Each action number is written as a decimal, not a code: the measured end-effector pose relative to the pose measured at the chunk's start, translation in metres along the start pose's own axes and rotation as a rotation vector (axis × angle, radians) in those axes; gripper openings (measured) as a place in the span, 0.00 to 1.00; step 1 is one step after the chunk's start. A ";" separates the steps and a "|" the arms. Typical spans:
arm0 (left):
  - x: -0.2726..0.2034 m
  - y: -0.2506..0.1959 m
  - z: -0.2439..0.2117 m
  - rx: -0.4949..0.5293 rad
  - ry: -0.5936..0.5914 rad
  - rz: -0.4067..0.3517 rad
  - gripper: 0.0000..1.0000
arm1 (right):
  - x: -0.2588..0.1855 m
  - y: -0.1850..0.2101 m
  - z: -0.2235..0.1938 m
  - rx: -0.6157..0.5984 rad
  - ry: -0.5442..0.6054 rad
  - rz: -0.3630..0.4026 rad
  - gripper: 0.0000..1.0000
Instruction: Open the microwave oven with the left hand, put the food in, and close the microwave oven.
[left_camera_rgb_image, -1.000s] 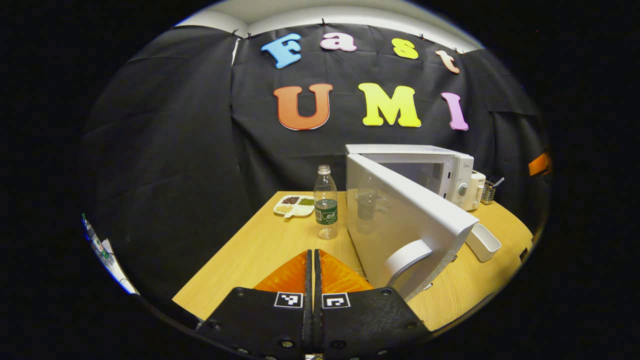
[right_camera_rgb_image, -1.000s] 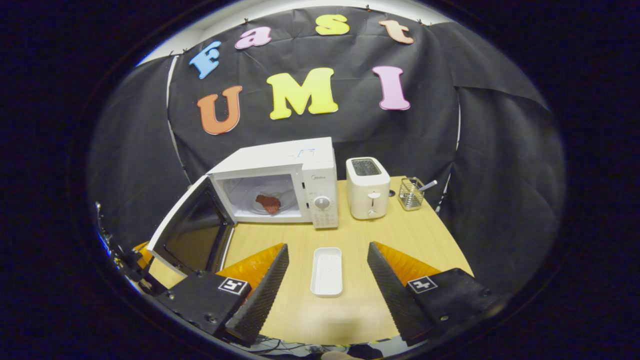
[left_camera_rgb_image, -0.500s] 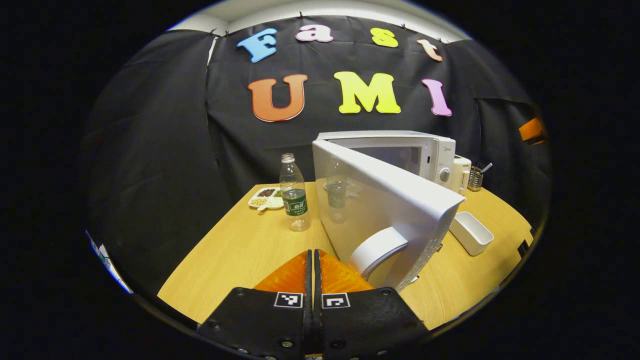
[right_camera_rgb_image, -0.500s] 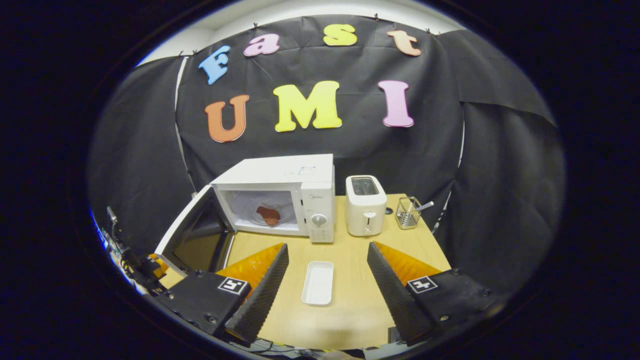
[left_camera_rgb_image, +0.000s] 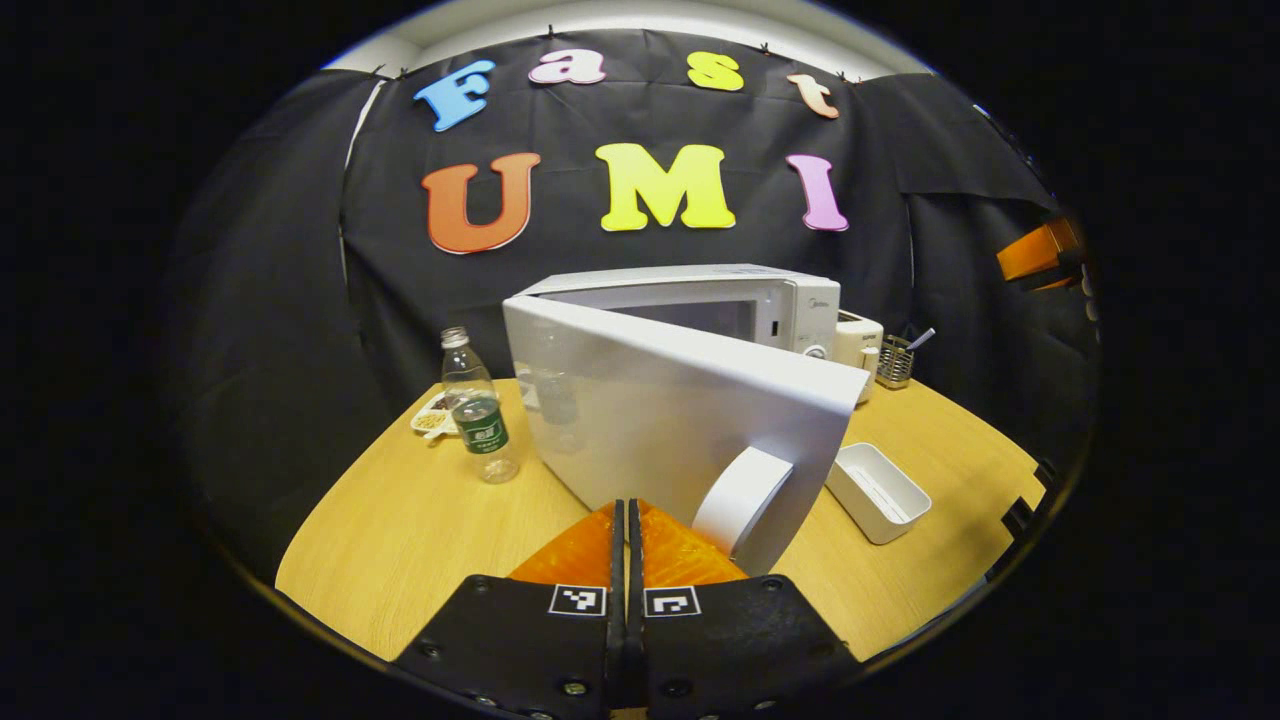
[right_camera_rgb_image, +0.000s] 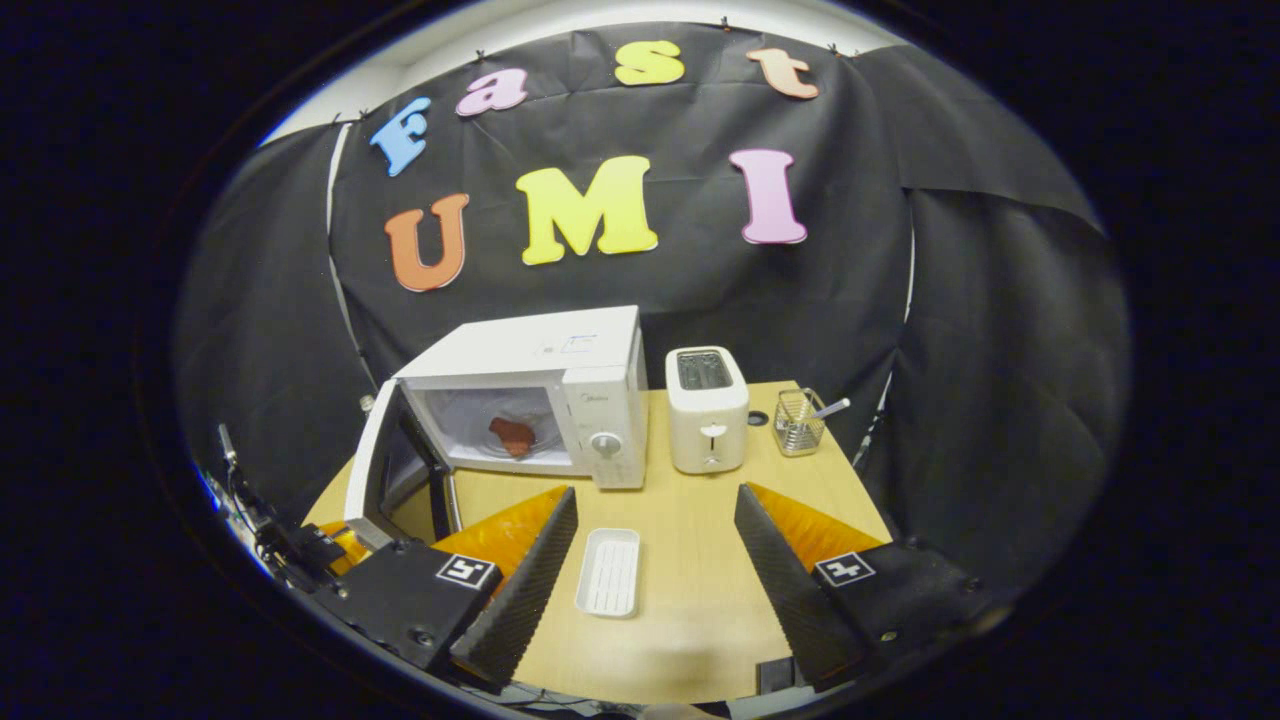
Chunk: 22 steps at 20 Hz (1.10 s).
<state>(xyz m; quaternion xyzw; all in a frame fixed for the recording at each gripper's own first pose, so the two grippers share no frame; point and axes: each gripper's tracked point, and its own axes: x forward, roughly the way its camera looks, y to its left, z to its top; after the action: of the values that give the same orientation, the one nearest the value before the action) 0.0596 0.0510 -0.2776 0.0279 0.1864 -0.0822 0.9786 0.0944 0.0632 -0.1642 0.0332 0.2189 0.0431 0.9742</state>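
On the light wooden surface (left_camera_rgb_image: 420, 520), from the left: one small divided dish of beans (left_camera_rgb_image: 437, 412), one clear plastic water bottle with a green label (left_camera_rgb_image: 478, 408) well in from the edge, then one white microwave oven (right_camera_rgb_image: 545, 385). Its white door (left_camera_rgb_image: 680, 420) stands half open, with the curved white handle (left_camera_rgb_image: 740, 495) just ahead of the left gripper (left_camera_rgb_image: 626, 520), whose jaws are pressed together. Inside the cavity lies one reddish-brown piece of food (right_camera_rgb_image: 512, 435). One empty white rectangular tray (right_camera_rgb_image: 609, 572) sits on bare surface between the widely spread jaws of the right gripper (right_camera_rgb_image: 655, 545). Rightward stand one white toaster (right_camera_rgb_image: 706, 408) and one wire utensil holder (right_camera_rgb_image: 797, 422) near the far edge.
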 end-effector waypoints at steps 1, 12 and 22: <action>0.005 -0.010 0.003 0.009 -0.001 -0.017 0.11 | 0.000 -0.007 0.003 0.006 -0.005 -0.012 1.00; 0.079 -0.082 0.026 0.084 0.007 -0.152 0.00 | 0.000 -0.064 0.006 0.095 -0.002 -0.091 1.00; 0.155 -0.110 0.044 0.075 0.007 -0.154 0.00 | 0.009 -0.096 0.012 0.124 0.026 -0.136 1.00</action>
<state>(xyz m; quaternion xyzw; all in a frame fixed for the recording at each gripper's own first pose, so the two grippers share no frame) 0.1985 -0.0843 -0.2967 0.0506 0.1882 -0.1639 0.9670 0.1146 -0.0316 -0.1651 0.0782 0.2354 -0.0365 0.9681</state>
